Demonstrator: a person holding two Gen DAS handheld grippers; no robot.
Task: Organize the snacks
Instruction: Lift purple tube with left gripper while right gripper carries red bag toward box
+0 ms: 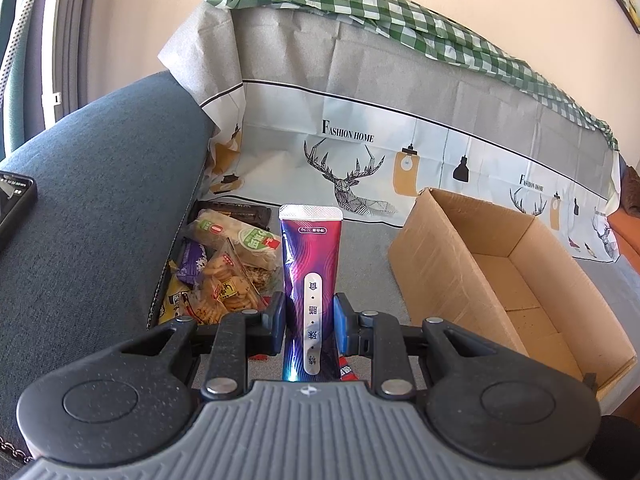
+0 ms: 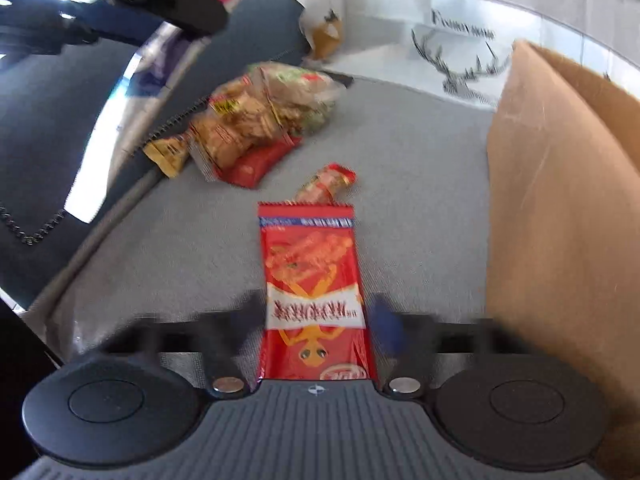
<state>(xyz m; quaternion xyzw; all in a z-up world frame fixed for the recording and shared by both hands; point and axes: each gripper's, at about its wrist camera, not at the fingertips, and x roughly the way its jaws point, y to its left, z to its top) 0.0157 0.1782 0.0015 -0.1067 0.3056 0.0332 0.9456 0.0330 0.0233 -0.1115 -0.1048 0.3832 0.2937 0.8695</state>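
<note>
With a snack in each gripper's reach, the purple pouch [image 1: 311, 276] stands up the centre of the left view, its long axis running straight away along the fingers, sealed end toward the top of the frame. The left gripper [image 1: 310, 322] is clamped on the pouch's lower half, both blue pads pressed to its sides. Over on the right view, the red packet [image 2: 314, 292] lies the same way, lengthwise up the middle between the fingers of the right gripper [image 2: 316, 320], but those fingers are smeared by motion blur; a sliver of gap seems to show on each side, and I cannot tell whether they are gripping or loose. The box [image 1: 516, 280] sits open in the right half of the left view, and its wall [image 2: 560, 220] fills the right edge of the right view, so it lies to the right of both snacks, with the right hand looking the nearer one. At left centre, the pile [image 1: 224, 268] of remaining packets is bunched against the blue cushion [image 1: 100, 208]. A small wrapper [image 2: 330, 182] lies just beyond the red packet's far end.
</note>
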